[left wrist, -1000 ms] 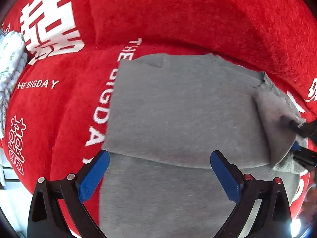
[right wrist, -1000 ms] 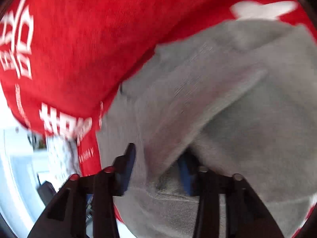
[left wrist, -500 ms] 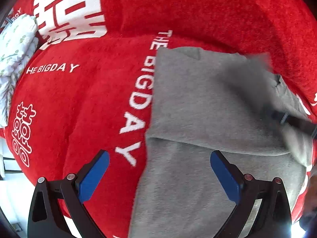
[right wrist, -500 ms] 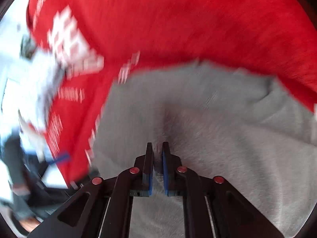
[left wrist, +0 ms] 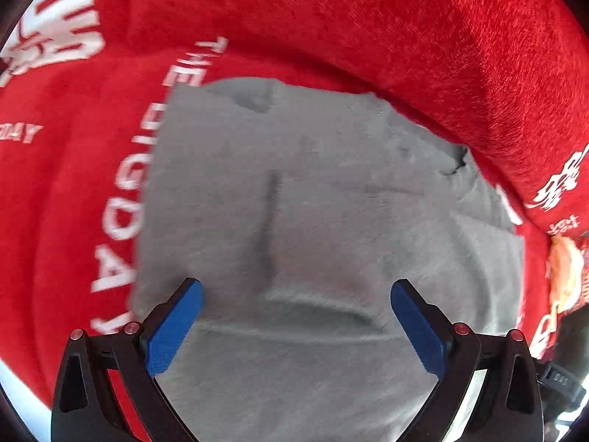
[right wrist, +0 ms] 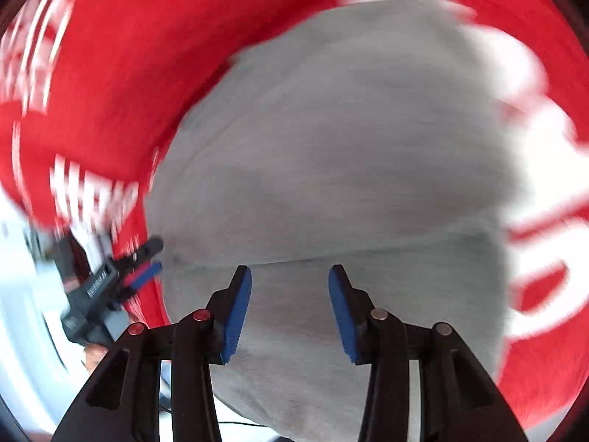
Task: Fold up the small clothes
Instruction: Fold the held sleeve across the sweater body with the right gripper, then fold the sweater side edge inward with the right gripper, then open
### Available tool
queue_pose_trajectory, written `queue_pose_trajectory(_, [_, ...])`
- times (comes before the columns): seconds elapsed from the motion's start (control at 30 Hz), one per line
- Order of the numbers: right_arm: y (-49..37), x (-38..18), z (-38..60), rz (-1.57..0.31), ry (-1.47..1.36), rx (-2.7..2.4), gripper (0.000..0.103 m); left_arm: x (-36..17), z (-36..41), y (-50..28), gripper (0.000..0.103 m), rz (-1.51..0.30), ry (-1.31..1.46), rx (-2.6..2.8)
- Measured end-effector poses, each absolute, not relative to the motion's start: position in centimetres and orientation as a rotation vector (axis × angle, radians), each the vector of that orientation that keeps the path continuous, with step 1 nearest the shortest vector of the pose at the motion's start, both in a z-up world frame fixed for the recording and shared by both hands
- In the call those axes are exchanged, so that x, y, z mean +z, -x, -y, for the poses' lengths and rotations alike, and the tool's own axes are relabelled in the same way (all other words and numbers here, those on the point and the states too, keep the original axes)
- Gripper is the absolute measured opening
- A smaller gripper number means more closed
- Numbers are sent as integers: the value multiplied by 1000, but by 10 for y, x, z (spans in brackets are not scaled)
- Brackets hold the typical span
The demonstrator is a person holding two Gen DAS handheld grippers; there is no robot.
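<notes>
Released now: right tool [right wrist: 289, 307] has sprung open off the soft grey knit garment [left wrist: 313, 221], lying folded on the red plush blanket [left wrist: 368, 29], directly ahead of both; left tool [left wrist: 294, 328] gapes wide, empty.

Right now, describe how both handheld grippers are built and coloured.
The left gripper has two matte black plastic fingers with triangular cut-outs, each tipped with a flat, textured blue pad, and small round reddish-silver rivets at the joints. The right gripper matches it: black fingers, blue pads, the same rivets. Seen from the right wrist view, the left gripper's black body bears blurred white lettering.
</notes>
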State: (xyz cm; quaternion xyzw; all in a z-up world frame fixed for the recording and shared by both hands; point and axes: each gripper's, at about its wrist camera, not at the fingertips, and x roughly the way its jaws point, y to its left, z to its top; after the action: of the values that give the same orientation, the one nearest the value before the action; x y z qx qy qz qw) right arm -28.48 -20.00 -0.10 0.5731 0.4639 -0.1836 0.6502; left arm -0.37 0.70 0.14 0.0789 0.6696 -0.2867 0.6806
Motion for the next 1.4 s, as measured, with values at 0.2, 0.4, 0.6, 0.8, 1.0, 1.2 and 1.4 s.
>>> queue_pose_trajectory(0.2, [351, -17, 238, -805, -1552, -610, 44, 0, 4, -2, 7, -1525, -136, -680])
queue_pose_trajectory(0.4, [336, 13, 266, -880, -1272, -607, 6, 10, -7, 9, 8, -1508, -143, -711])
queue_pose_trajectory(0.6, [340, -8, 273, -1052, -1188, -530, 13, 4, -4, 22, 8, -1492, -236, -694])
queue_pose_trajectory(0.8, [347, 25, 266, -1093, -1077, -502, 42, 36, -13, 19, 80, -1295, -413, -523])
queue_pose_trajectory(1.0, [351, 7, 313, -926, -1257, -583, 47, 41, -5, 22, 80, -1283, -451, -518])
queue_pose_trajectory(1.2, [306, -25, 335, -944, -1371, -493, 8, 18, 2, 32, 81, -1291, -482, -466])
queue_pose_trajectory(1.4, [272, 8, 324, -1155, -874, -527, 8, 4, 8, 38, 82, -1264, -523, -443])
